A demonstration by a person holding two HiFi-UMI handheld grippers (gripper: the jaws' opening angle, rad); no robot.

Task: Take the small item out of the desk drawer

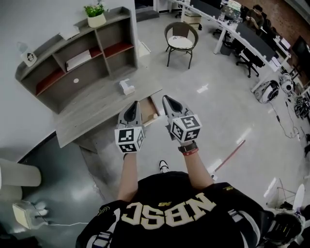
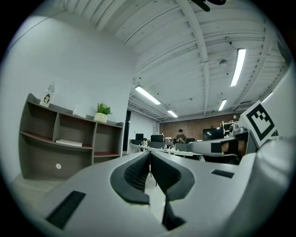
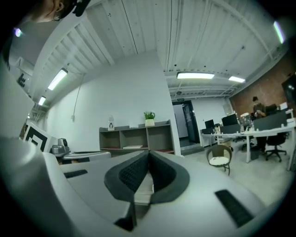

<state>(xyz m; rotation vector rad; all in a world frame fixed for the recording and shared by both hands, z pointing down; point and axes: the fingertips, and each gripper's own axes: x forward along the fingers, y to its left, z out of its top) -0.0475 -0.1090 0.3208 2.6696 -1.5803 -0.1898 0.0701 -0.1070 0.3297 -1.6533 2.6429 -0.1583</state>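
Observation:
In the head view a grey wooden desk [image 1: 92, 110] has its drawer [image 1: 152, 105] pulled open at the right end. A small pale item [image 1: 155, 116] lies inside it. Both grippers are held up in the air in front of the person, above and short of the drawer. My left gripper [image 1: 134, 103] is shut with nothing in it, and its pads meet in the left gripper view [image 2: 149, 153]. My right gripper [image 1: 165, 98] is likewise shut and empty [image 3: 148, 152]. The two grippers hide part of the drawer.
A grey shelf unit [image 1: 77, 53] with a potted plant [image 1: 95, 14] stands on the desk, and a small white object [image 1: 127, 87] lies on the desktop. A round chair [image 1: 181, 41] stands beyond. Office desks [image 1: 242, 34] line the right. A thin stick [image 1: 230, 156] lies on the floor.

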